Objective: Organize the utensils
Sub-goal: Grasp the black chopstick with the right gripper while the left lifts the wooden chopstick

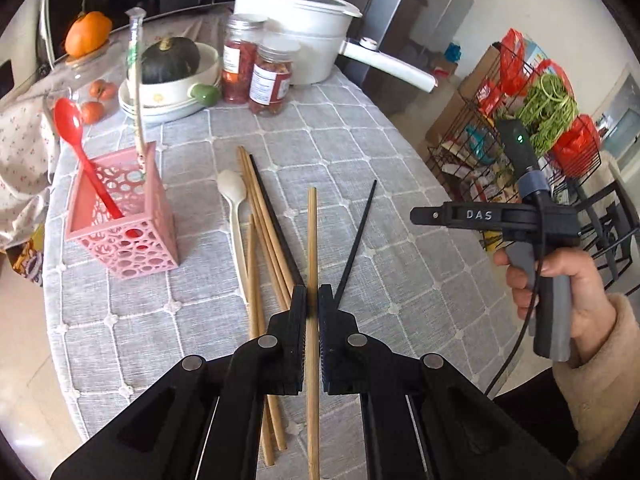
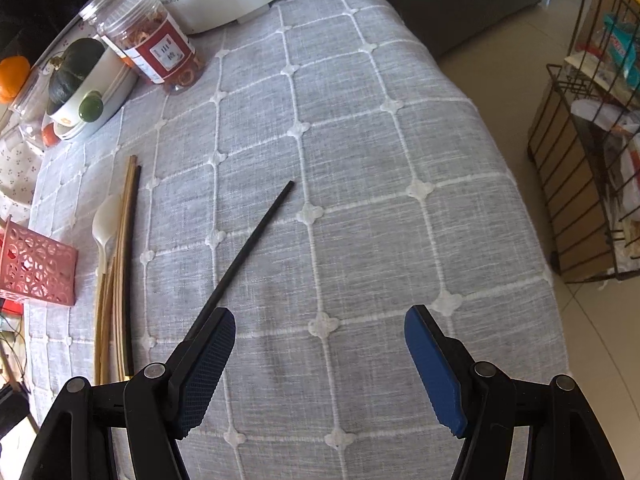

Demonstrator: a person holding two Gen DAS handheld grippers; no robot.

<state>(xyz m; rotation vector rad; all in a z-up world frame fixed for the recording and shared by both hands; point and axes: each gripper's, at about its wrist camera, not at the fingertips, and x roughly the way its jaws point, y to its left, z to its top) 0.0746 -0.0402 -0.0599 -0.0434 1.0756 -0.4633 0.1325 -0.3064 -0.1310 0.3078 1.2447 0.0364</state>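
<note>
My left gripper (image 1: 313, 298) is shut on a wooden chopstick (image 1: 312, 236), held lifted above the grey checked tablecloth (image 1: 400, 184). Left of it lie a bundle of wooden chopsticks with one black one (image 1: 266, 220) and a white spoon (image 1: 234, 204). A pink perforated holder (image 1: 128, 220) stands further left with a red spoon (image 1: 70, 124) in it. A single black chopstick (image 2: 256, 236) lies on the cloth, its near end hidden under the left finger of my right gripper (image 2: 320, 336). That gripper is open and holds nothing. The bundle (image 2: 124, 264) and the holder (image 2: 36, 272) sit at its left.
At the back stand a white pot (image 1: 304, 28), two jars of red food (image 1: 272, 76) and stacked dishes with a dark squash (image 1: 172, 64). The table's rounded edge drops off on the right, beside a black wire rack (image 2: 580, 208) full of packets.
</note>
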